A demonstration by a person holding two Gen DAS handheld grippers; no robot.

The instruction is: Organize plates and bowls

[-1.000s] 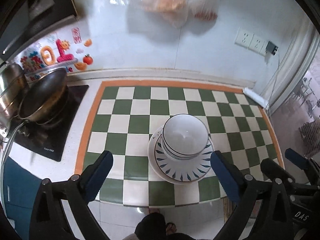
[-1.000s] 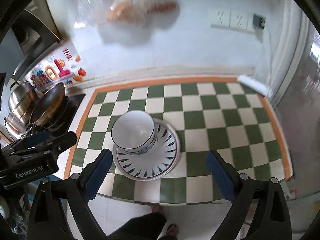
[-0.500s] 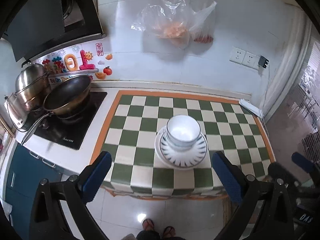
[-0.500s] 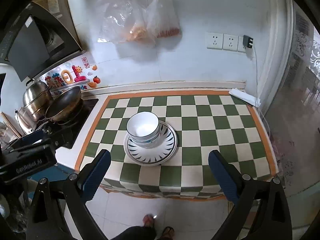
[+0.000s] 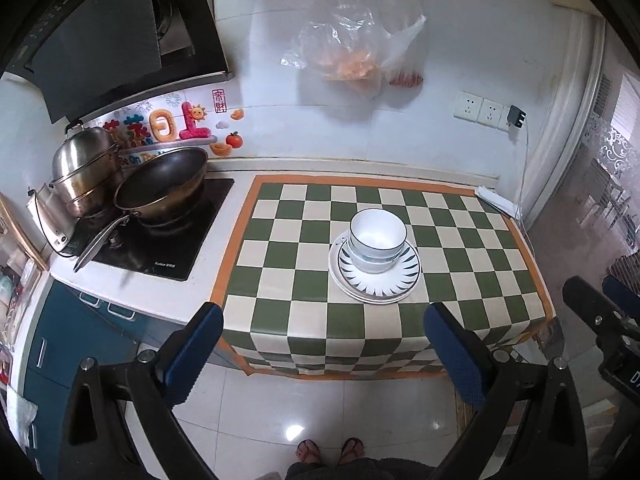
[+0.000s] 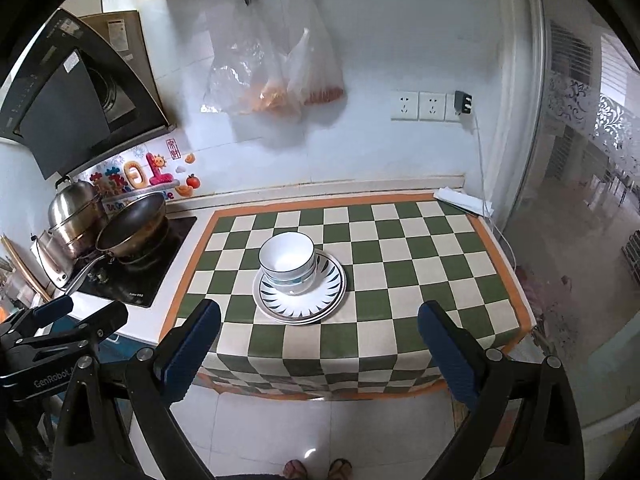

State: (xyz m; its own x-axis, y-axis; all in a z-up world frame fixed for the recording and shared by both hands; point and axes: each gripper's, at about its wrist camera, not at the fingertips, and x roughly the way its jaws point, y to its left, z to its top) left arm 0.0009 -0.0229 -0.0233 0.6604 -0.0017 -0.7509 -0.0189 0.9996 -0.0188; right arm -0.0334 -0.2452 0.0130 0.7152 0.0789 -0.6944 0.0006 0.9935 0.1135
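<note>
White bowls (image 5: 377, 240) with dark rims sit on white plates (image 5: 375, 276) with dark leaf-like strokes, on a green-and-cream checked, orange-bordered cloth (image 5: 300, 248); the fingers' (image 5: 196, 350) pads are blue.

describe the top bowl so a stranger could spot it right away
Find the green-and-white checkered cloth right of the stove. Near its middle sits a leaf-patterned plate stack; the top bowl crowns it, plain white inside with a thin dark rim.

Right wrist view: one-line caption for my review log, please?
Stacked bowls sit on stacked plates on the checkered cloth, with the open right claw held back, empty.
</note>
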